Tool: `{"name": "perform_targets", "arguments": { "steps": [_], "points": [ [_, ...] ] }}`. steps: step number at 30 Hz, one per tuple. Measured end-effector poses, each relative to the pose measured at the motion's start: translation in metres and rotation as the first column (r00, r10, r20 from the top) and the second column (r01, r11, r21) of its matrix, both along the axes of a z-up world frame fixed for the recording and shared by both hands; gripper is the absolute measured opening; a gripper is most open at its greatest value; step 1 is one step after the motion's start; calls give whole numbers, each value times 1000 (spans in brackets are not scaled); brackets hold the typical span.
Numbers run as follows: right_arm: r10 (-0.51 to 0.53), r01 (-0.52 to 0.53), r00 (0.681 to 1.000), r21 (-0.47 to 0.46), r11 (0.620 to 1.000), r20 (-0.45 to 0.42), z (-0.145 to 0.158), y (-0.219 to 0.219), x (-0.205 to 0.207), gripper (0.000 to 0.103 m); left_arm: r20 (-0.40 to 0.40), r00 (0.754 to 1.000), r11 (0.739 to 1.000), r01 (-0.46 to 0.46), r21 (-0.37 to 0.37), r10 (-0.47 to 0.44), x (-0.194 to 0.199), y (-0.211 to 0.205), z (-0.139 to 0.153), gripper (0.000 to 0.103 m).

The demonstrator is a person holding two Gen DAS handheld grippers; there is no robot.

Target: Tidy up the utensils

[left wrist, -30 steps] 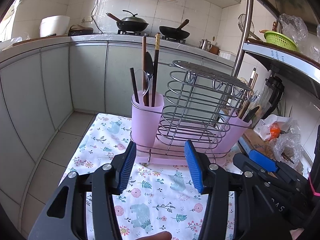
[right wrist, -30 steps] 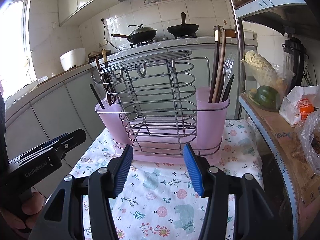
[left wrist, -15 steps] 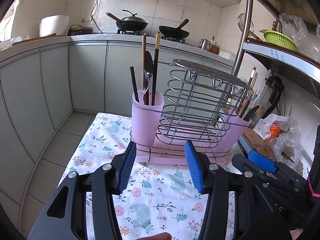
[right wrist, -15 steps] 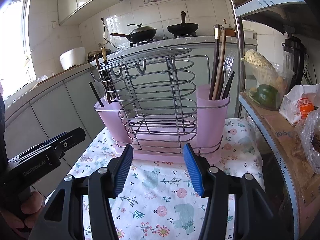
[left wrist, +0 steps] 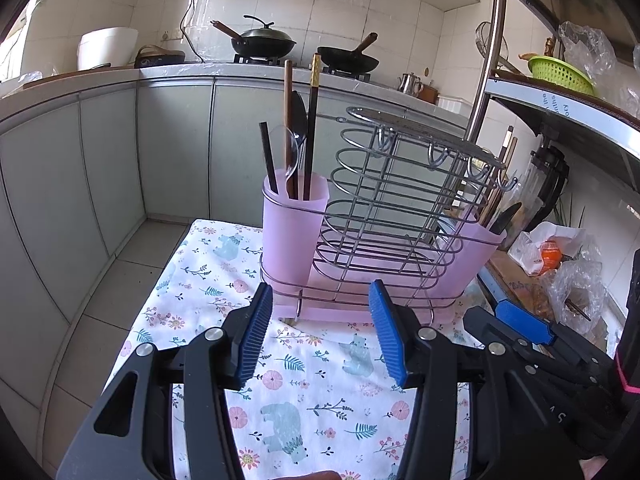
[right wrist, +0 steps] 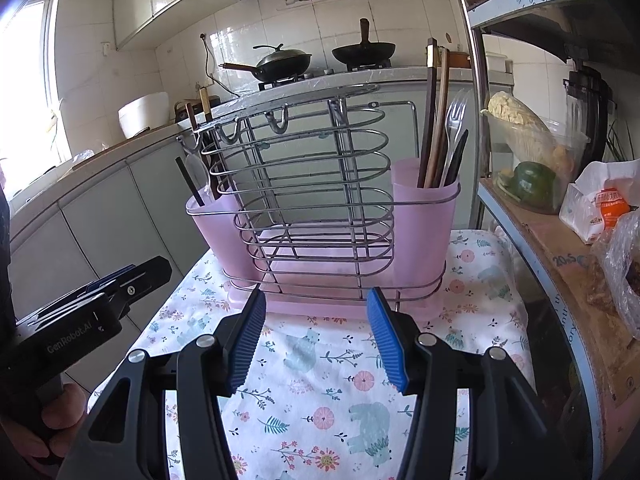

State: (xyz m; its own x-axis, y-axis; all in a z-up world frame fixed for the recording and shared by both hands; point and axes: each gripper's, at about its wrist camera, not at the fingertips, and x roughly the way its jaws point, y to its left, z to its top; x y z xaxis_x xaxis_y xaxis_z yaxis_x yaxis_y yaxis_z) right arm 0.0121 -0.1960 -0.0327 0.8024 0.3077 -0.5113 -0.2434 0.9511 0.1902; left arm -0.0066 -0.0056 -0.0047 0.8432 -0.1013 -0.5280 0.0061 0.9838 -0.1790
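A wire utensil rack [left wrist: 404, 200] [right wrist: 304, 184] with a pink cup at each end stands on a floral cloth [left wrist: 304, 364] [right wrist: 332, 364]. The left pink cup [left wrist: 294, 224] [right wrist: 214, 228] holds chopsticks [left wrist: 310, 120], a clear spoon [left wrist: 286, 156] and a black spoon. The right pink cup [left wrist: 476, 256] [right wrist: 424, 216] holds chopsticks, a clear fork [right wrist: 454, 120] and a black utensil. My left gripper [left wrist: 320, 332] is open just short of the rack's base, with nothing between its blue pads. My right gripper [right wrist: 316, 332] is open too, empty, facing the rack's middle. In each wrist view the other gripper shows at the edge.
Grey cabinets and a counter with two woks [left wrist: 264, 42] run behind. A metal shelf post [right wrist: 478, 92] stands just right of the rack, with a tub of vegetables [right wrist: 532, 160], bags and a blender on the shelf. Floor drops off left of the cloth.
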Motion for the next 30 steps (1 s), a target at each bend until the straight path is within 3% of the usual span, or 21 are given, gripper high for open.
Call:
{"name": "perform_targets", "arguments": {
  "steps": [30],
  "points": [
    [-12,12,999,7,1000,-41,-17,-4,10,52,-50,999,1000,23,21,-22,9,-6,-18,51]
  ]
}}
